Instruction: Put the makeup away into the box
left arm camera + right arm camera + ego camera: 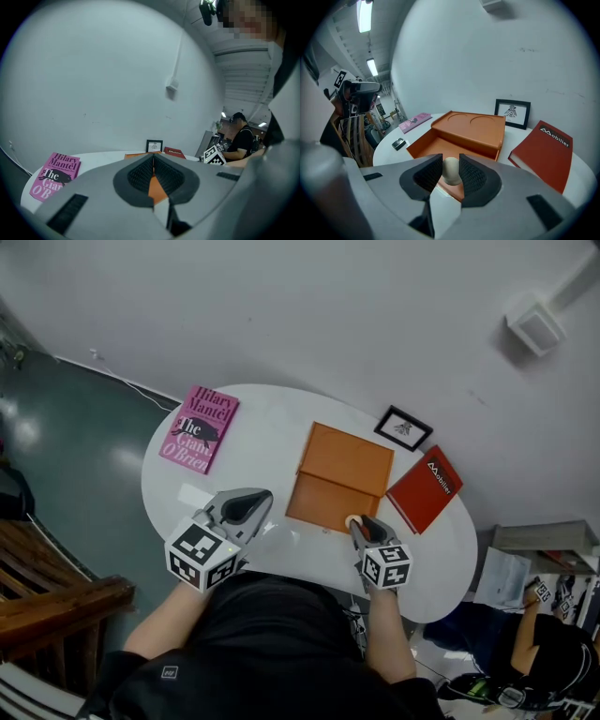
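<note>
R gripper view: R gripper (451, 164) clamped on beige sponge (451, 171), over front edge of open box (473, 125). Head view shows only sponge's tip. Sponge's long axis runs along jaws, rounded end twd box. L gripper (153, 161) closed, empty.

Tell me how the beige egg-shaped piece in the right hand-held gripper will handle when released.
The beige egg-shaped piece is rounded, no flat face showing, so it will probably roll once released; the walls of the orange box should contain it. Its surface looks matte, so the right hand-held gripper, shut on it, likely won't slip. Small, so probably light.
</note>
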{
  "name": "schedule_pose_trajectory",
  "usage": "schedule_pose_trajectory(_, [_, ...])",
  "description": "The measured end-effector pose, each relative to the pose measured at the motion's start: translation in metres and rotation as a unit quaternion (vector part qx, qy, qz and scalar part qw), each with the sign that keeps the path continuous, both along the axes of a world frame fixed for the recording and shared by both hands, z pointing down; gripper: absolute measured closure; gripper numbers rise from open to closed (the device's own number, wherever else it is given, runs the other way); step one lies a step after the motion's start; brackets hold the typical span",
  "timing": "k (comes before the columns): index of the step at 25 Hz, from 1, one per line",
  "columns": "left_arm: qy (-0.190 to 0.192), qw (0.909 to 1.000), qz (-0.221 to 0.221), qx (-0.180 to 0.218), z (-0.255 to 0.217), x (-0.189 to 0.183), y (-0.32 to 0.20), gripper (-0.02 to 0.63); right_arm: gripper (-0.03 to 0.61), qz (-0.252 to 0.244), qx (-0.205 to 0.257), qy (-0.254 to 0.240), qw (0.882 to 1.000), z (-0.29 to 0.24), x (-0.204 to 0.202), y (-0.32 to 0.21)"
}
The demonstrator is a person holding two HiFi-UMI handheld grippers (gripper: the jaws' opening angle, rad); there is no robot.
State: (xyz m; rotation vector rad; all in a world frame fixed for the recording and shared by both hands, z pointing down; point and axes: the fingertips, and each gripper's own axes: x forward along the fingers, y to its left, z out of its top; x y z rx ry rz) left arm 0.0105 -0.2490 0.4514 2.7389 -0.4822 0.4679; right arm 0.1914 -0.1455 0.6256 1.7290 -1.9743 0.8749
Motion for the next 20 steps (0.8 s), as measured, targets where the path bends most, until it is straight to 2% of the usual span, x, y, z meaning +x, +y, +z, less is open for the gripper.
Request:
schedule_pose_trajectory(6, [-0.022,0.9996,0.016,-0.007,0.014,0.019,0.01,0.6,0.459,-0.007,-0.031,-0.012,0.999,0.027,0.005,0.004])
schedule_pose_trajectory(11, [-0.03,0.9994,0.003,-0.013,0.021,0.016,0.007,0.6,0.443,-0.006,-0.053,-0.022,0.998,0.042,0.005,0.006])
schedule_pose_trajectory(16, [-0.023,0.9995,-0.017,-0.016,0.02,0.01,-0.002,0.6,0.42,0.001,-0.031,-0.045,0.999,0.024,0.014,0.0])
schedule_pose_trajectory(20, [-0.013,0.9993,-0.035,-0.006,0.013,0.003,-0.008,0.6,0.416,0.016,0.01,-0.049,0.999,-0.013,0.031,-0.008])
